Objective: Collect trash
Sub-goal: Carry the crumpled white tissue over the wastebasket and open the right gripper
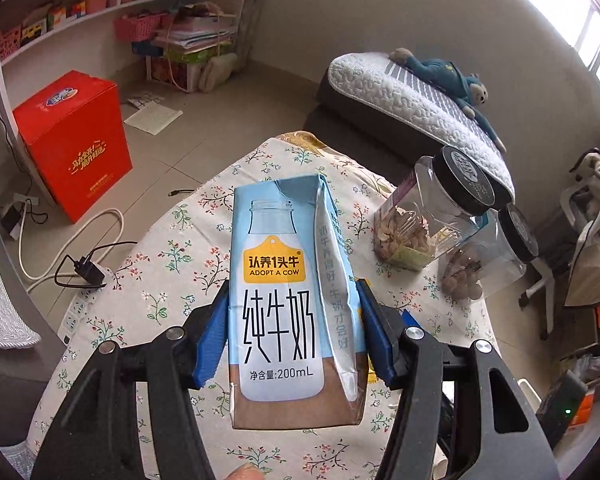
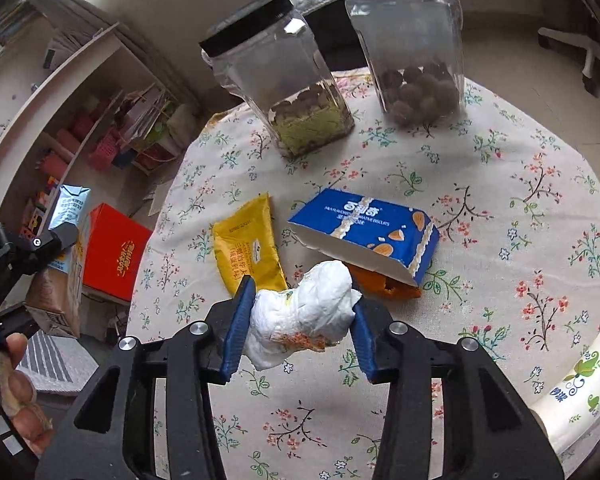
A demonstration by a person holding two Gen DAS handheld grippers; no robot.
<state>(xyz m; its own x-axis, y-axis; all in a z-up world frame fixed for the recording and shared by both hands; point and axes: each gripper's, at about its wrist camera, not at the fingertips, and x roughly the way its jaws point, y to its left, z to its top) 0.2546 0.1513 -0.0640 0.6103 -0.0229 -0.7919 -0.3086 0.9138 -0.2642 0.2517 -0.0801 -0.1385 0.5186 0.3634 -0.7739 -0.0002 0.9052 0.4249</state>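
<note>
From the left wrist view, my left claw (image 1: 294, 330) is pinching the milk carton (image 1: 288, 300) by its two narrow sides, about at the middle of its height. The blue pads (image 1: 214, 340) press flat on the carton walls, so I think it will not turn or slip. The carton is upright and lifted above the worktop (image 1: 172, 264) with the flowered cloth. Two jars (image 1: 432, 216) stand behind it; I judge they are not trash, because they have lids and food inside.

From the right wrist view, my right claw (image 2: 298, 326) is pinching a crumpled white tissue (image 2: 304, 314) from both sides, over the cloth. It is soft, so the grip squeezes it a little. On the worktop (image 2: 520, 220) remain a yellow wrapper (image 2: 248, 248), a blue biscuit box (image 2: 364, 236) and an orange packet (image 2: 384, 284) partly under the box. A paper cup (image 2: 576, 388) lies at the right edge. With both claws full, I probably need to drop these first.
</note>
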